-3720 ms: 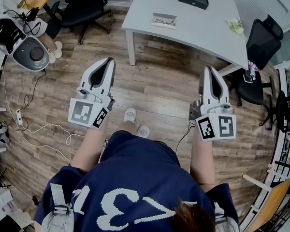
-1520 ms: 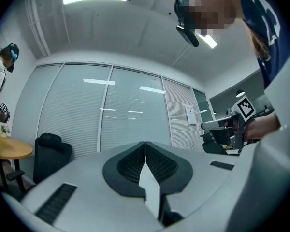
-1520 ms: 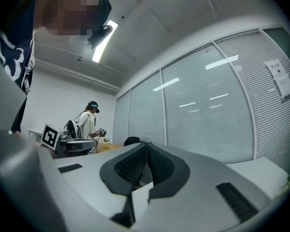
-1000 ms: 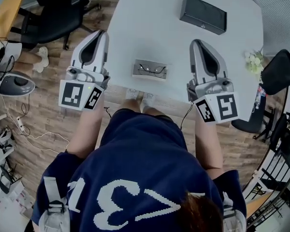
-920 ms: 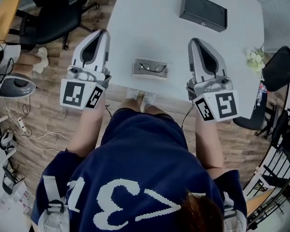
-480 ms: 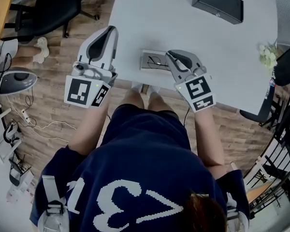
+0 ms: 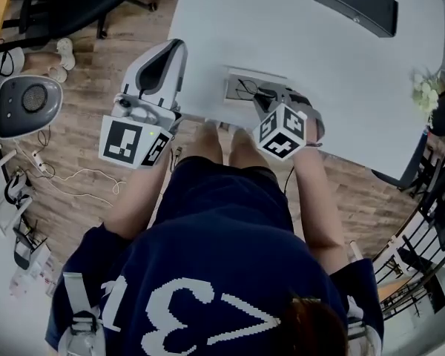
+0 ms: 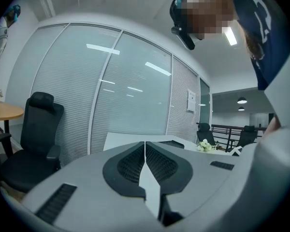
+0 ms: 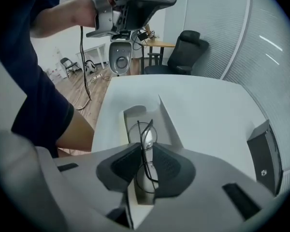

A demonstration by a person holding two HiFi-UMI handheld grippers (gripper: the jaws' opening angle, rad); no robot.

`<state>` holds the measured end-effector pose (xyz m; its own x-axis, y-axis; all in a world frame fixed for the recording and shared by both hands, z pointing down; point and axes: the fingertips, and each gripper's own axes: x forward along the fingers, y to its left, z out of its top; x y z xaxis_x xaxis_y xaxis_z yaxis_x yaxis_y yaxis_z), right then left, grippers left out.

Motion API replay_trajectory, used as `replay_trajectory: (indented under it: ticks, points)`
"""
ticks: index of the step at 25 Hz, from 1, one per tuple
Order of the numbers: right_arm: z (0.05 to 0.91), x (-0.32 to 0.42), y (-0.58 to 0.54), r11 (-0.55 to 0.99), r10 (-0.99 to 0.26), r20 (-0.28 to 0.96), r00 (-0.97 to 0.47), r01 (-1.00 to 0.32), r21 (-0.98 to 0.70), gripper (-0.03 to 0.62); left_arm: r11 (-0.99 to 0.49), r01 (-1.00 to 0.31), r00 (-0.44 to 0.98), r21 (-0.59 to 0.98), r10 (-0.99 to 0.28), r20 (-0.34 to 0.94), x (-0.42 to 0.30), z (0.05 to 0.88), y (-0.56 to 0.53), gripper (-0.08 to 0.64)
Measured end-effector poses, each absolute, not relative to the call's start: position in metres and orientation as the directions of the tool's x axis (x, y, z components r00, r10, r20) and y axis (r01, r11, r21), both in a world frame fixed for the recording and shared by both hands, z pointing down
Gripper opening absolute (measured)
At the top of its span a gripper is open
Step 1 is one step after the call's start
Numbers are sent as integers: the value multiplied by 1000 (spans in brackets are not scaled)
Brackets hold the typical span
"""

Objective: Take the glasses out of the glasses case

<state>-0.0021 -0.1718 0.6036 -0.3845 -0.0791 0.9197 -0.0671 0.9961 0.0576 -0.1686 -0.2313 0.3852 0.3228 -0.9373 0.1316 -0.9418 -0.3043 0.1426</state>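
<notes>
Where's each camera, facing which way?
Head view: on head, steeply down at table, glasses case, left gripper, right gripper; torso, arms show.
Left gripper view: on gripper, along shut jaws toward glass wall; shirt shows.
Right gripper view: on gripper, along jaws shut on glasses; left arm shows.
Shared: head and right gripper views show glasses case.

Premises: office. Evidence noted: large white desk (image 7: 297, 28) on wood-plank floor (image 7: 81, 73); black high-backed swivel chair (image 8: 38, 129); full-height glazed partitions (image 8: 130, 95) fitted with blinds; ceiling lamps (image 8: 240, 100) over a further area with more chairs; round wooden side table (image 8: 2, 112); trailing cables (image 7: 67, 188) on the floor
</notes>
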Motion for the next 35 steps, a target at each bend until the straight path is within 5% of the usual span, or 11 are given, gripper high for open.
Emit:
replay_trajectory:
  ticks: [8,16,24,35]
  points:
    - [613,-6,-175,1000,3,950,-313,28,6,70,-280,-949,299,147,-946,124,-175,383,-232,20]
    - [561,-11,-176,999,-42,854,-518,-25,34,25,-277,-953,288,122,-954,80,-177,361,-232,20]
    - [420,-24,-238,944,-291,494,-819,-329,10,25,-287,-956,284,58,-958,-48,-169,304,-244,20]
    - [273,6,-279,795,-606,53,-794,-604,45,25,-270,-962,273,-43,-941,-202,-165,224,-248,20]
